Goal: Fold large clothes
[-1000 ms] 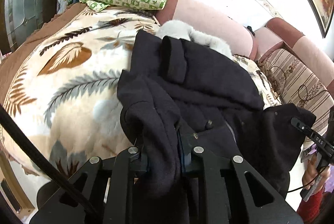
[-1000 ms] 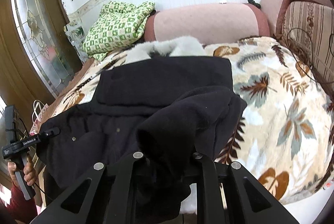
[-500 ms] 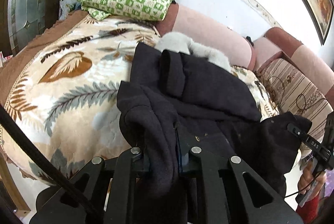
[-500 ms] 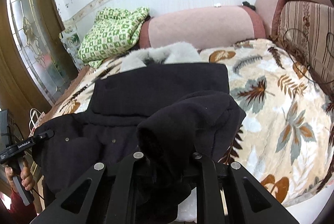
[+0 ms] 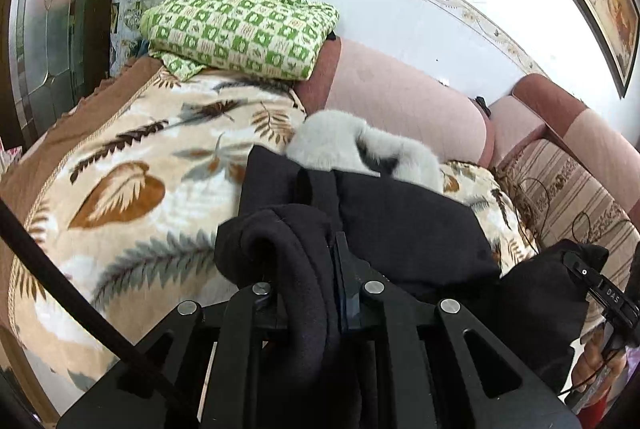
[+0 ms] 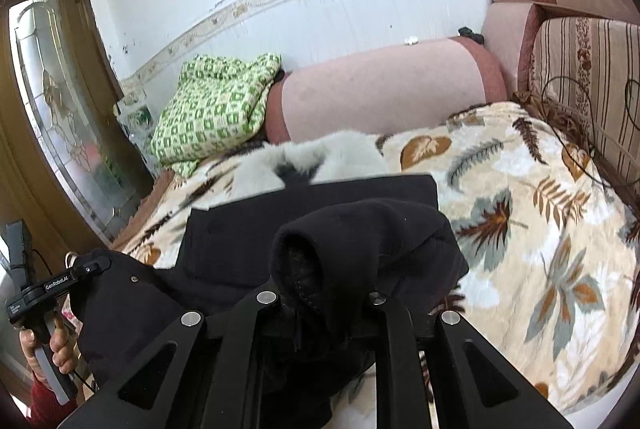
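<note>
A large black coat (image 5: 404, 213) with a grey-white fur collar (image 5: 352, 145) lies on a leaf-patterned blanket (image 5: 132, 189) on a sofa. My left gripper (image 5: 312, 293) is shut on a bunched fold of the coat's lower left edge and holds it lifted. My right gripper (image 6: 320, 297) is shut on the coat's lower right edge (image 6: 368, 241), also lifted. The coat's upper body (image 6: 312, 205) lies flat toward the collar (image 6: 320, 161). Each gripper shows in the other's view: the right (image 5: 600, 293) and the left (image 6: 56, 285).
A green checked quilt (image 5: 240, 29) is piled on the sofa's far left end. A pink bolster (image 6: 384, 85) runs along the wall behind the coat. A striped sofa arm (image 6: 592, 69) stands at the right. A glass-panelled wooden door (image 6: 60, 133) is at the left.
Both grippers have lifted the coat's lower edge and carried it forward toward the collar. Less of the coat's lower body shows flat on the blanket.
</note>
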Motion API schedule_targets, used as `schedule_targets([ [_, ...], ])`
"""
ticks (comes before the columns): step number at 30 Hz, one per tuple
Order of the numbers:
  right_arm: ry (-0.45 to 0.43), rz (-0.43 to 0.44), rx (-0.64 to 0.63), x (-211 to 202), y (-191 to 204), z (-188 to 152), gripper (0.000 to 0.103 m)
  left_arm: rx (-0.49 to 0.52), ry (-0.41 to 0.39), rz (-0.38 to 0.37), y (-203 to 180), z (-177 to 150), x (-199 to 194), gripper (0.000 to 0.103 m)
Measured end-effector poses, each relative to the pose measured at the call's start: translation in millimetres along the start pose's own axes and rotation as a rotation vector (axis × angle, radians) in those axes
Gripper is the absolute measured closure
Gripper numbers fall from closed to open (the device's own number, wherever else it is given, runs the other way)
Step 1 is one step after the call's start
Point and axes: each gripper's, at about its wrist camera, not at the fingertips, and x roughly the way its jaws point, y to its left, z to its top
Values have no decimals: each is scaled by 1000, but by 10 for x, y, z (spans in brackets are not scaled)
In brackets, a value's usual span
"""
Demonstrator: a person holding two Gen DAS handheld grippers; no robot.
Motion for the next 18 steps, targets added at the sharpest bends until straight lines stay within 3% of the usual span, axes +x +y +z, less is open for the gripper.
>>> schedule_targets([
  [9, -21, -3, 32, 118, -49, 453, 89, -8, 6, 37, -65, 508, 208, 90],
  [18, -9, -49, 64, 489, -193, 807, 89, -58, 67, 85, -5, 886, 643, 90],
])
